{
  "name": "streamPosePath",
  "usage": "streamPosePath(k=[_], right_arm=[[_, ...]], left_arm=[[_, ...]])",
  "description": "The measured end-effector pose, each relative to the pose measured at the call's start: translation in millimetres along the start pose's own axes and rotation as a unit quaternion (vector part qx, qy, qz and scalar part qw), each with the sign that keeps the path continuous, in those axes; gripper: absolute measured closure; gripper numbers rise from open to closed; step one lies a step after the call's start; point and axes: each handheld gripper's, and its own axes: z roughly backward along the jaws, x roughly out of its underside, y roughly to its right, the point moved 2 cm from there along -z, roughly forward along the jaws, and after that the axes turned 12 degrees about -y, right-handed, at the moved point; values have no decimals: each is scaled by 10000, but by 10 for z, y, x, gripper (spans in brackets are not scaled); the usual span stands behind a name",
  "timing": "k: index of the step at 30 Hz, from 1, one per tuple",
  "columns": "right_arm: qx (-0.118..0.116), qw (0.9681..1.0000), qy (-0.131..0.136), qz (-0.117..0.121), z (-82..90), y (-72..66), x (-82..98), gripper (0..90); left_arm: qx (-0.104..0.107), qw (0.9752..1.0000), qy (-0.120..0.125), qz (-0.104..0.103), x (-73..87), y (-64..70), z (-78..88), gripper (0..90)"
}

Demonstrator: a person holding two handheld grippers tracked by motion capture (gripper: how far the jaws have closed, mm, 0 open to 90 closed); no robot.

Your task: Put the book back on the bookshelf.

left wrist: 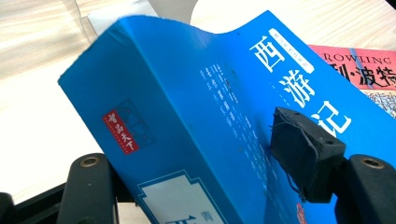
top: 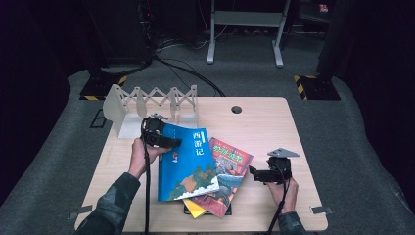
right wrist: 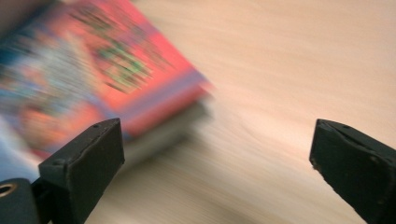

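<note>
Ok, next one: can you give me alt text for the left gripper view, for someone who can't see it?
A thick blue book with white Chinese title characters is clamped between the left gripper's two black jaws, one padded jaw pressing on its front cover. Behind it lie a red book and the pale wooden table.

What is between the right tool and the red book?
Only bare table. In the high view, the right tool points at the red book, with light wood between them.
</note>
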Motion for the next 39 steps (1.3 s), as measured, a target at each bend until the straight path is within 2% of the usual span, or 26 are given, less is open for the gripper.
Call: streamPosePath(k=[4,7,8,10,11,13,21,22,26,30,31,34,37,39], right_arm=[[65,9993,-152,-325,-156,237,163,7],[165,9986,-171,-468,-242,362,248,23],[188,9986,-163,-474,-258,385,264,32],[187,9981,-136,-570,-291,436,301,42],[164,9979,-35,-621,-283,457,310,62],[60,9976,32,-687,-277,472,315,64],[163,9979,86,-624,-285,448,324,102],[193,9978,95,-633,-289,440,322,106],[186,9978,119,-630,-285,454,323,125],[181,9977,145,-631,-285,459,325,129],[182,9977,149,-631,-285,459,325,131],[182,9977,153,-642,-285,460,326,134],[187,9976,155,-642,-285,460,326,136],[188,9977,156,-632,-286,460,325,136]], left_arm=[[181,9995,89,242,2,-20,21,371],[389,9988,170,256,1,-56,72,427],[501,9979,257,305,-2,-49,104,476],[374,9988,257,196,-19,-4,126,483],[340,9989,266,180,-30,15,133,485],[324,9990,260,159,-42,28,141,489],[391,9981,482,60,-50,77,209,516],[560,9965,604,116,-66,94,244,525],[649,9955,686,13,-109,133,316,542],[713,9945,765,-15,-140,176,374,564],[742,9936,857,15,-164,206,416,571],[761,9929,901,-138,-189,230,491,588],[689,9925,973,-250,-212,261,574,598],[675,9921,1024,-248,-219,262,616,602]])
